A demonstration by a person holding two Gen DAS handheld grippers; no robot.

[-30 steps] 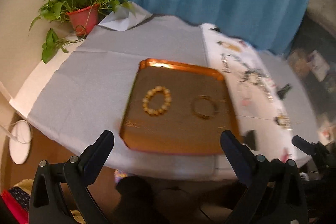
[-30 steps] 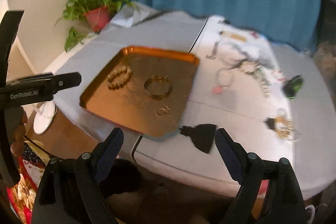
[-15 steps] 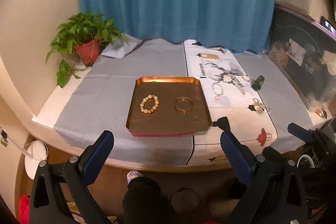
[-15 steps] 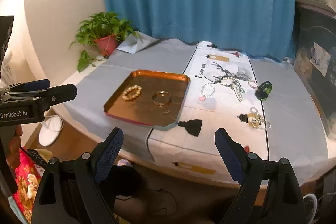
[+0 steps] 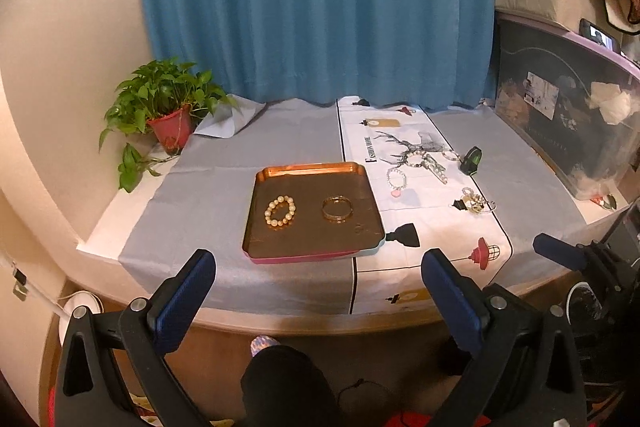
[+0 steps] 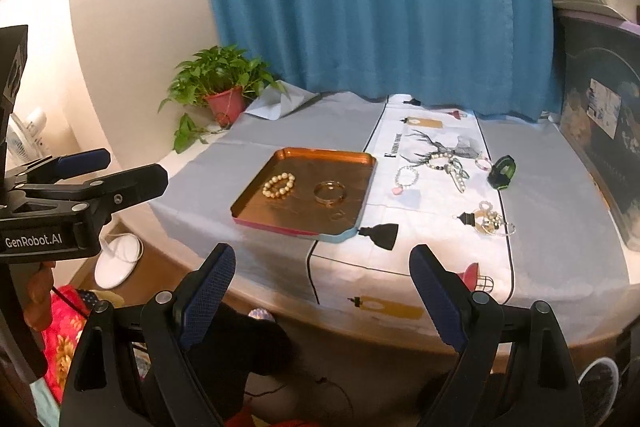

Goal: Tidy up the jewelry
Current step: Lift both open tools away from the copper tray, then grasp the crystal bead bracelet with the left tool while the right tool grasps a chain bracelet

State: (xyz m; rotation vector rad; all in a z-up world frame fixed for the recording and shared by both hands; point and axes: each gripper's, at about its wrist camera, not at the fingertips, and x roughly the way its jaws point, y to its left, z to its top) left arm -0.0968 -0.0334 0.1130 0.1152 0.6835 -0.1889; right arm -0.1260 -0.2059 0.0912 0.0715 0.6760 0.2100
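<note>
A copper tray (image 5: pixel 312 171) (image 6: pixel 280 225) sits on the grey tablecloth near the table's front edge. In it lie a pearl bracelet (image 5: pixel 280 211) (image 6: pixel 279 185), a gold bangle (image 5: pixel 337 208) (image 6: pixel 329 192) and a small ring (image 5: pixel 359 227). Several loose pieces lie on the white printed runner to the right: a beaded bracelet with a pink charm (image 5: pixel 397 179) (image 6: pixel 406 177), a pearl hair clip (image 6: pixel 456 174), a gold cluster (image 5: pixel 476 201) (image 6: pixel 493 220). My left gripper (image 5: pixel 318 273) and right gripper (image 6: pixel 322 269) are open, empty, held back from the table.
A potted plant (image 5: pixel 166 111) stands at the table's back left. A green and black object (image 6: pixel 502 173) lies on the runner's right edge. A dark storage box (image 5: pixel 568 131) is on the right. A blue curtain hangs behind. My leg (image 5: pixel 280 379) is below.
Both grippers have pulled back and up from the table, so the tray looks smaller and the whole table shows. The jewelry has not moved.
</note>
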